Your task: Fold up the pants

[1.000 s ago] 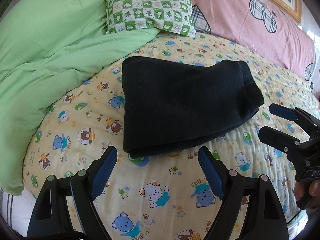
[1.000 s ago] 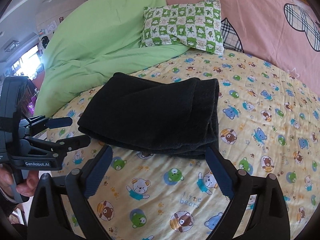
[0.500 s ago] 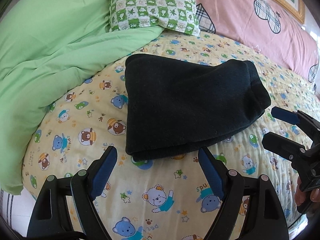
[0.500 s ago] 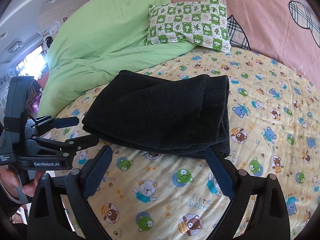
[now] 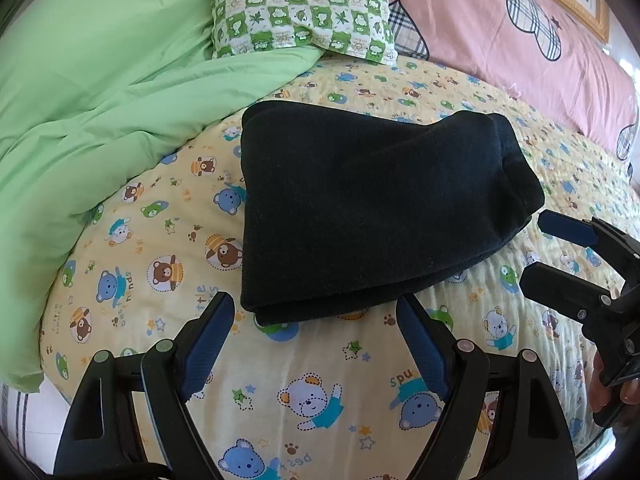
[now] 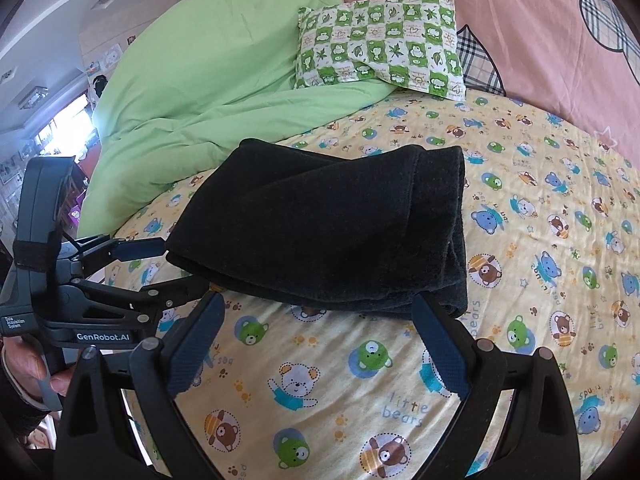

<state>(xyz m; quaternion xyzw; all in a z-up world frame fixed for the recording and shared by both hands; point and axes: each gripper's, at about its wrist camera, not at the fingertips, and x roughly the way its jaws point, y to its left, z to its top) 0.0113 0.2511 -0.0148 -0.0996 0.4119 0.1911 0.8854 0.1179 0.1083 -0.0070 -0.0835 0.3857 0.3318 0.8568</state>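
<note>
The black pants (image 5: pixel 368 208) lie folded into a thick rectangular bundle on the bear-print sheet (image 5: pixel 312 392), also seen as pants (image 6: pixel 332 232) in the right wrist view. My left gripper (image 5: pixel 312 340) is open just short of the bundle's near edge, nothing between its blue pads. My right gripper (image 6: pixel 316 340) is open too, its right fingertip (image 6: pixel 424 312) close to the bundle's near right corner. Each gripper shows in the other's view: the right gripper (image 5: pixel 548 248) beside the bundle's right end, the left gripper (image 6: pixel 168 268) at its left corner.
A green duvet (image 5: pixel 100 100) is heaped on the left of the bed. A green checked pillow (image 5: pixel 304 12) lies behind the pants, against a pink headboard cover (image 5: pixel 500 40). A hand (image 6: pixel 28 368) holds the left gripper's handle. The bed's edge drops off at lower left.
Both grippers have moved forward towards the pants, which now fill more of each view. The bundle itself has not moved, and both jaws stayed open.
</note>
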